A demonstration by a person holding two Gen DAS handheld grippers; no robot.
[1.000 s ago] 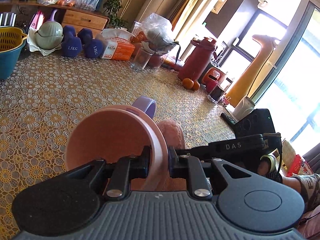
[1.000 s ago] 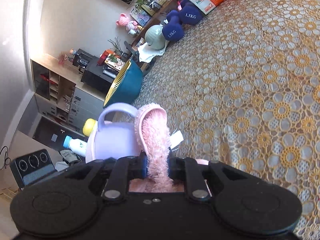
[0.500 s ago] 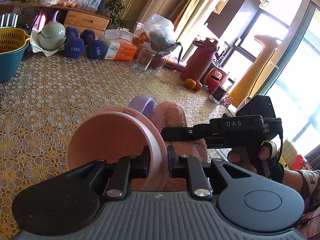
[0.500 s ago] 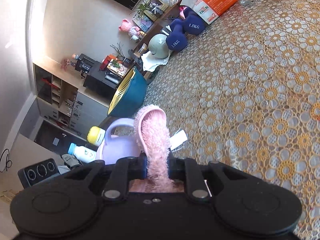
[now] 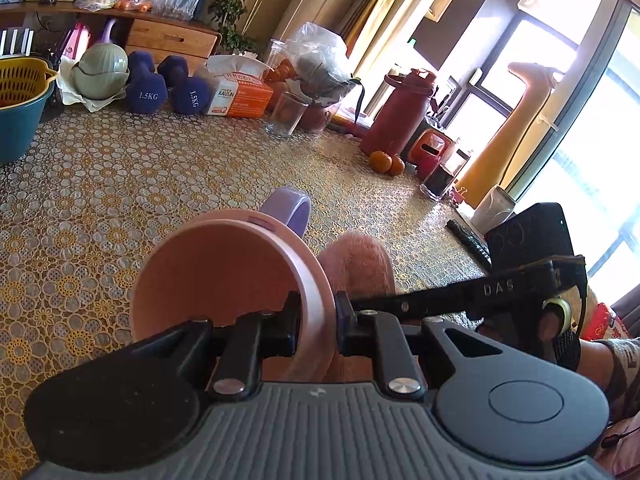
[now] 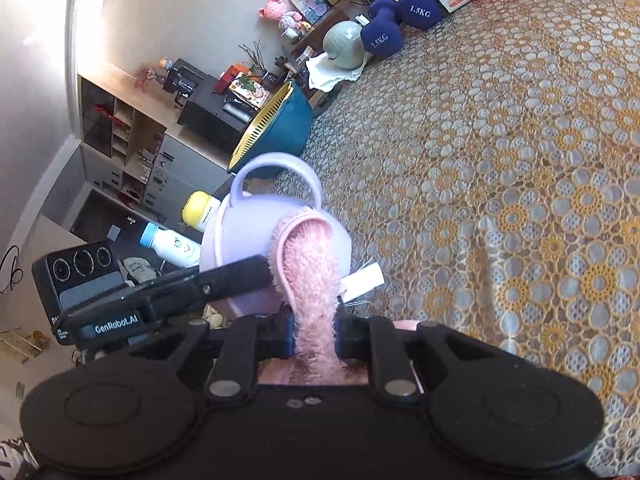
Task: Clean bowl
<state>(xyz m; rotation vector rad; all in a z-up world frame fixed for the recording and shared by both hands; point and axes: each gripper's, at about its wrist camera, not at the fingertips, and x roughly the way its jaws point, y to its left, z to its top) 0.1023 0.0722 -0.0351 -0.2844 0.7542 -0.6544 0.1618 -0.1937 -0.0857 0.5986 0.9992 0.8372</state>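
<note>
A: Where is the bowl (image 5: 224,276)?

B: Lower centre of the left wrist view, held up above the table. It is a pink bowl with a lilac outside and a lilac loop handle (image 5: 290,210) at its top edge. It is tipped on its side, with the opening towards the left of the frame.

A: And the left gripper (image 5: 316,316)?

B: Clamped on the bowl's rim, one finger inside the bowl and one outside.

A: The right gripper (image 6: 316,334)?

B: Pinched tight on a fluffy pink cloth (image 6: 310,276). In the right wrist view, the cloth stands up from the jaws at lower centre and lies against the lilac outside of the bowl (image 6: 248,240). A white tag (image 6: 362,280) sticks out at its right.

A: Can each view see the other tool?

B: Yes. In the left wrist view, the right gripper's black arm reaches in from the right edge, with the cloth behind the bowl's rim. In the right wrist view, the left gripper's finger comes in from the lower left.

A: What is around it?

B: A yellow floral lace tablecloth (image 5: 100,200) fills the middle. Along the top left sit two blue dumbbells (image 5: 164,86), an orange tissue box (image 5: 240,98) and a drinking glass (image 5: 286,114). A teal basin (image 5: 18,120) with a yellow strainer is at the left edge.
</note>
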